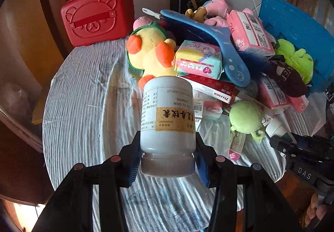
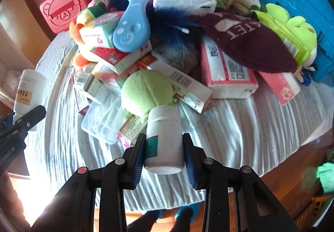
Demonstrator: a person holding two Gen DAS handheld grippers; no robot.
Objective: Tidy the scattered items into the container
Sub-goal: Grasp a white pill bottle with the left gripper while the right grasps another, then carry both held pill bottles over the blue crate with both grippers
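Both grippers, left gripper (image 1: 168, 156) and right gripper (image 2: 163, 154), are squeezing light, slippery white plastic pill bottles (image 1: 168, 115) (image 2: 163, 138) near their ends.

blue crate (image 2: 296, 2) cut off, bottle label (image 1: 175, 119) print blurred

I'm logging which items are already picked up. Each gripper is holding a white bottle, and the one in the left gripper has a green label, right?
Not quite. The bottle in the left gripper has a tan label with dark characters, as the left wrist view shows. The green label is on the smaller bottle in the right gripper, seen in the right wrist view. Both grippers do hold white bottles.
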